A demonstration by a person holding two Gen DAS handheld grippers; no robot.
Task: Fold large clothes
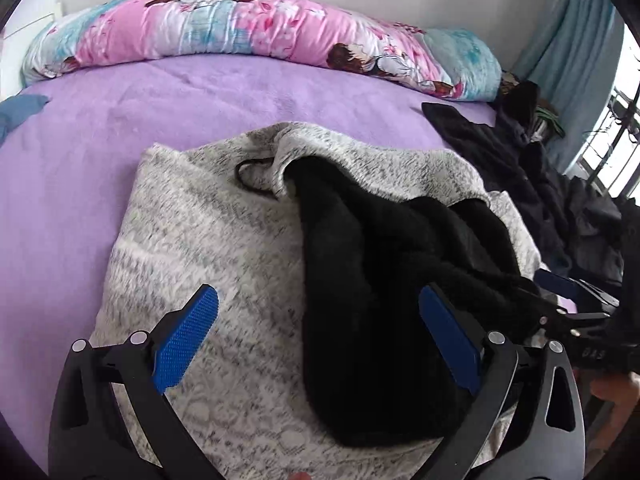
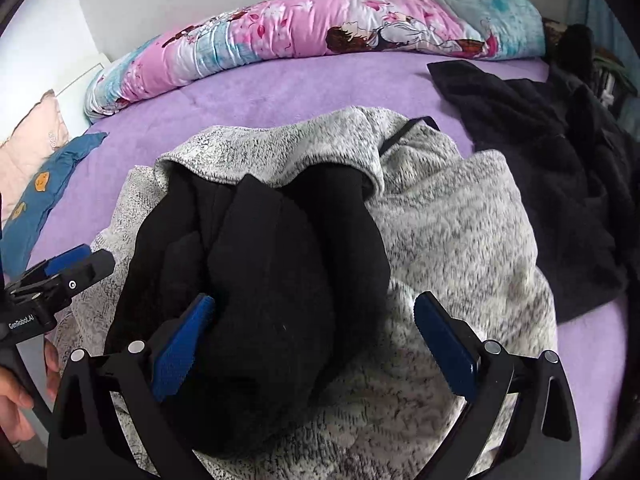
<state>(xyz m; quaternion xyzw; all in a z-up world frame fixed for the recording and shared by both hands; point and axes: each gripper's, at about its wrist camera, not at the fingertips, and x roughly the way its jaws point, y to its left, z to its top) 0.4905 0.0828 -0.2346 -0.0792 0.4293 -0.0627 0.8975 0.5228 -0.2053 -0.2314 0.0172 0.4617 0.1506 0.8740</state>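
Note:
A large grey heathered garment (image 1: 192, 224) (image 2: 460, 236) lies crumpled on the purple bed sheet (image 1: 100, 128) (image 2: 280, 88). Its black fleece lining (image 1: 380, 288) (image 2: 272, 264) is turned out across the middle in a bunched heap. My left gripper (image 1: 318, 294) hovers open just above the near part, one blue pad over grey knit and the other beside the black fleece. Over the black heap my right gripper (image 2: 315, 299) is also open, its left pad touching the fleece. Each gripper shows at the edge of the other's view: right gripper (image 1: 568, 300), left gripper (image 2: 68, 268).
A long pink and blue floral pillow (image 1: 248, 28) (image 2: 320, 28) runs along the wall behind. A pile of dark clothes (image 1: 520, 168) (image 2: 552, 152) covers the bed's right side. A blue cloth (image 2: 48, 188) lies at the left edge. A curtain (image 1: 572, 60) and window railing are at the far right.

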